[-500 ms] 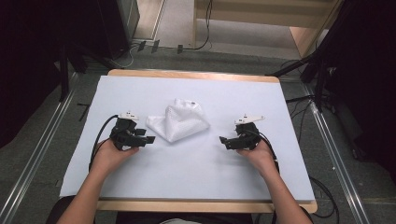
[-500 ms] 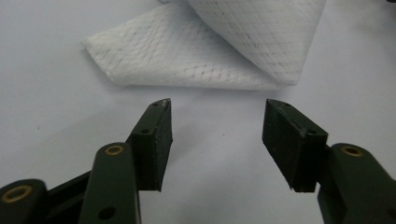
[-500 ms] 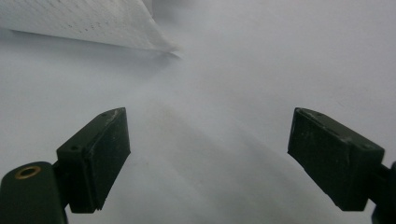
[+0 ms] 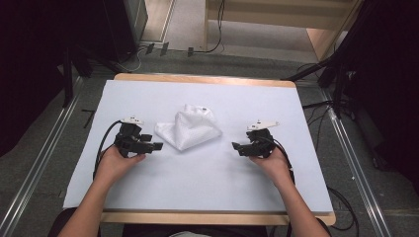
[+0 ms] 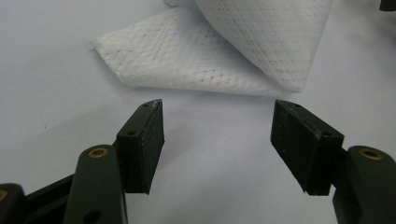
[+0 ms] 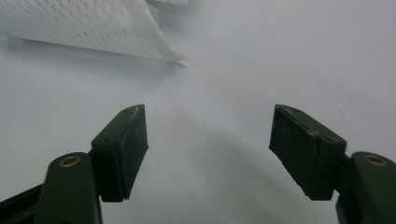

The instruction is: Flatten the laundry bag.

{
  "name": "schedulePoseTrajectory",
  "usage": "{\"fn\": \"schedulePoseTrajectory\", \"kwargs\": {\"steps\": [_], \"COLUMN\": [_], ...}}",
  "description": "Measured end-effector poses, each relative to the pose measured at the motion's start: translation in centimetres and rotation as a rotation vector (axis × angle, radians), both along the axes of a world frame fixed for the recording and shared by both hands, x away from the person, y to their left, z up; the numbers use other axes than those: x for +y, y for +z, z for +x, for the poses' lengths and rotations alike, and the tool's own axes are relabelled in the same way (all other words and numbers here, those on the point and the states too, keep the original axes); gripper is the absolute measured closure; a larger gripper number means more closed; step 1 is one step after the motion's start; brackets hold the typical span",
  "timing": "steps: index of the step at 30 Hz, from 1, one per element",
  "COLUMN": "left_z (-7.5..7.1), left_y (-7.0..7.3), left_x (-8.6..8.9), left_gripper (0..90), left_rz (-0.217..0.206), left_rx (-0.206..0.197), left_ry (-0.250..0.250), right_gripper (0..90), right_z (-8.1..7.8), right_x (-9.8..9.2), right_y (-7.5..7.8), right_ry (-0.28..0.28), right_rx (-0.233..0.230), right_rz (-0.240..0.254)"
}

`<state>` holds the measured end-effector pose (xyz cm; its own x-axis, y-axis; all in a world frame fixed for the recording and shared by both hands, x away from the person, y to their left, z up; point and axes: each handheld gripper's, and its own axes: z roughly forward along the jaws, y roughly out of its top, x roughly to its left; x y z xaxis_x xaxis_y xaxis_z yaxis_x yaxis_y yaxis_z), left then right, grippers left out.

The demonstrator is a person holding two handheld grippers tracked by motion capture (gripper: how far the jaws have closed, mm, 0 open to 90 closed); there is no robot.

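A counter [image 4: 207, 79] with a pale wooden edge carries a white sheet [image 4: 207, 182]; grey floor [image 4: 44, 163] surrounds it, black cables [image 4: 217, 44] trail beyond, and metal rails [image 4: 356, 168] flank both sides

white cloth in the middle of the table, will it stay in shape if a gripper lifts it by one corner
Probably not. The white cloth lies in loose, rumpled folds, so it will likely droop and unfold. Its thin quilted weave suggests it is light. The textured surface should give the pads some hold.
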<state>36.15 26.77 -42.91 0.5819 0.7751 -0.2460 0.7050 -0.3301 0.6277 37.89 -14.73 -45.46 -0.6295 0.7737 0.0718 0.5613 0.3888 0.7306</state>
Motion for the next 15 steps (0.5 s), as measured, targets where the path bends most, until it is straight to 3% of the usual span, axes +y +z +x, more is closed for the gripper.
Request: {"fn": "schedulePoseTrajectory", "kwargs": {"steps": [15], "left_z": [0.1], "left_y": [-0.1], "left_x": [0.3], "left_gripper": [38.3], "left_rz": [0.012], "left_rx": [0.005], "left_ry": [0.009], "right_gripper": [44.3], "right_z": [0.5], "right_x": [0.7], "right_y": [1.1], "right_ry": [0.048], "right_rx": [0.044], "right_rz": [0.044]}}
